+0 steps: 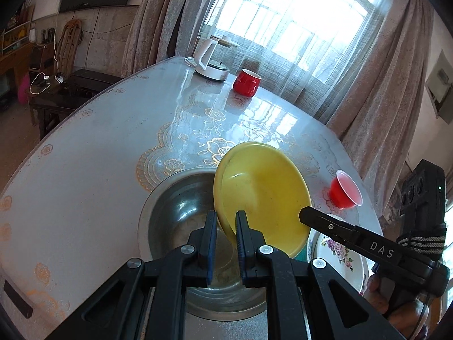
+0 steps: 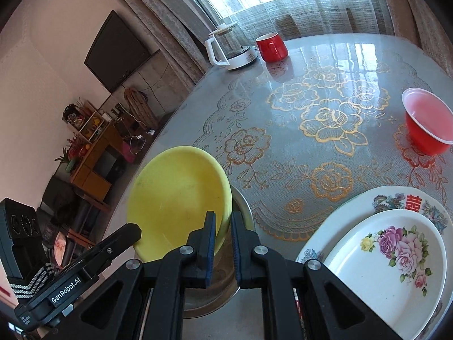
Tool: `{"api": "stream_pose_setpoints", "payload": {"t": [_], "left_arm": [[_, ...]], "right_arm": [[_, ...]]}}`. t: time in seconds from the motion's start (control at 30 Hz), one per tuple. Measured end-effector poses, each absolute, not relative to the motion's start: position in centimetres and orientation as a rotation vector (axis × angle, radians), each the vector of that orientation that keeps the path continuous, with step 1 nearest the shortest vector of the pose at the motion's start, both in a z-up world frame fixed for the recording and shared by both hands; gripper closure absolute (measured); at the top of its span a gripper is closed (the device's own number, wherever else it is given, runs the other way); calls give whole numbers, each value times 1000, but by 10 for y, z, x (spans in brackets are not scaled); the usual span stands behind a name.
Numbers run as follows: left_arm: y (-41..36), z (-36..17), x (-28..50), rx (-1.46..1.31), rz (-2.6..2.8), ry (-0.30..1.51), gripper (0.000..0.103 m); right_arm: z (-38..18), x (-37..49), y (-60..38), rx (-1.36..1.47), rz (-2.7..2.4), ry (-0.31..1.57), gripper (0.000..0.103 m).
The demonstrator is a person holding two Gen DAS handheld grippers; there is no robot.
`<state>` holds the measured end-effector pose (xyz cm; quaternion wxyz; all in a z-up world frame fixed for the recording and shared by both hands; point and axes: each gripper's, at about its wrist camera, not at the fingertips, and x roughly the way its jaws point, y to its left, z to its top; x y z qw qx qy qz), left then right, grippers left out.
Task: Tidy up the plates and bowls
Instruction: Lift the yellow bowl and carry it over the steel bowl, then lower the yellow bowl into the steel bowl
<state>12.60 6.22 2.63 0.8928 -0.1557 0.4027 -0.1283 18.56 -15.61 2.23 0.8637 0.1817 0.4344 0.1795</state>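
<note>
A yellow bowl (image 1: 266, 192) (image 2: 178, 192) hangs tilted over a steel basin (image 1: 175, 206) (image 2: 244, 208) on the table. My left gripper (image 1: 226, 216) is shut on one side of the bowl's rim. On the opposite side of the rim my right gripper (image 2: 223, 216) is shut as well. In each wrist view the other gripper shows from the side beyond the bowl. A white dish with painted flowers (image 2: 396, 255) (image 1: 337, 250) lies inside a larger decorated plate (image 2: 396, 197) at the right.
A red plastic cup (image 1: 344, 189) (image 2: 424, 124) stands right of the bowl. At the table's far side are a red mug (image 1: 246, 82) (image 2: 271, 46) and a white kettle (image 1: 211, 59) (image 2: 229, 48). The table (image 1: 85, 155) carries a floral cover; curtains hang behind.
</note>
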Motion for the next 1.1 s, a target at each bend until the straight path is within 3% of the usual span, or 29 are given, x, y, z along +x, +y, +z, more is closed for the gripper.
{"api": "stream_pose_setpoints", "payload": {"t": [0.9,1.1], "left_arm": [[82,-8,118,-336,-206,913,90],[82,-9,118,-334,-206,923,90]], "right_arm": [[-4,187,-126,288,407,1004,90],[-9,190,-122,284,418,1019,84]]}}
